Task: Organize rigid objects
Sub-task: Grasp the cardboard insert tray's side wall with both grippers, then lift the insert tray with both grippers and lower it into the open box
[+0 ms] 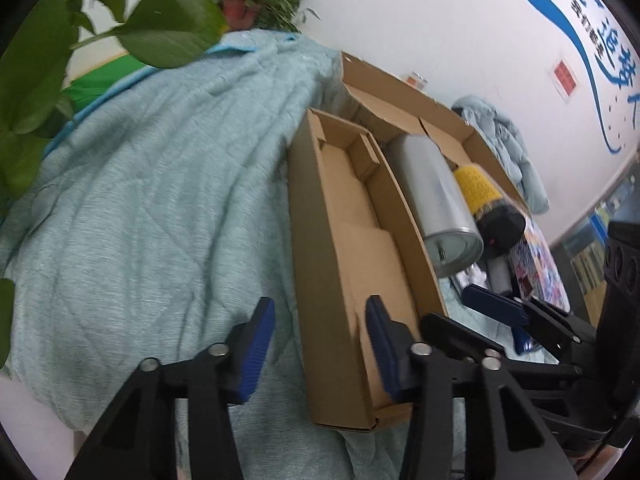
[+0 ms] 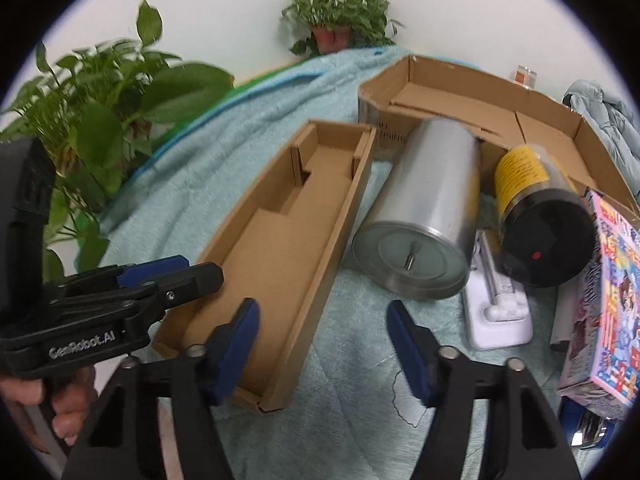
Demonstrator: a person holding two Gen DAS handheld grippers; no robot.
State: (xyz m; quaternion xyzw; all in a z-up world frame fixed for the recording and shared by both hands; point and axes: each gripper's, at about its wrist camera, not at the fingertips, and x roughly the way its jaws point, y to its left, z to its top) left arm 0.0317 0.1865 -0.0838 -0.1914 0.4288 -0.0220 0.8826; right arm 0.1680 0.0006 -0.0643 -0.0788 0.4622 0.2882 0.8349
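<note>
Right wrist view, left to right: left tool (image 2: pixel 202 274) nearly closed, empty; right tool (image 2: pixel 322 344) wide open, empty, over quilted teal blanket (image 2: pixel 352 320). Long corrugated cardboard tray (image 2: pixel 276 240) lies lengthwise away from the camera; smooth steel canister (image 2: pixel 424 216) and yellow-labelled bottle (image 2: pixel 536 208) lie alongside, ends toward the camera.

teal blanket (image 2: pixel 352 344) | cardboard tray (image 2: pixel 276 248) | steel canister (image 2: pixel 424 216) | white holder (image 2: pixel 500 320)

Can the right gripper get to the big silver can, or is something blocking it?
Probably yes. The right gripper is open and the silver can lies just ahead on the blanket, with only bare blanket between. The long box sits off to its left.
</note>
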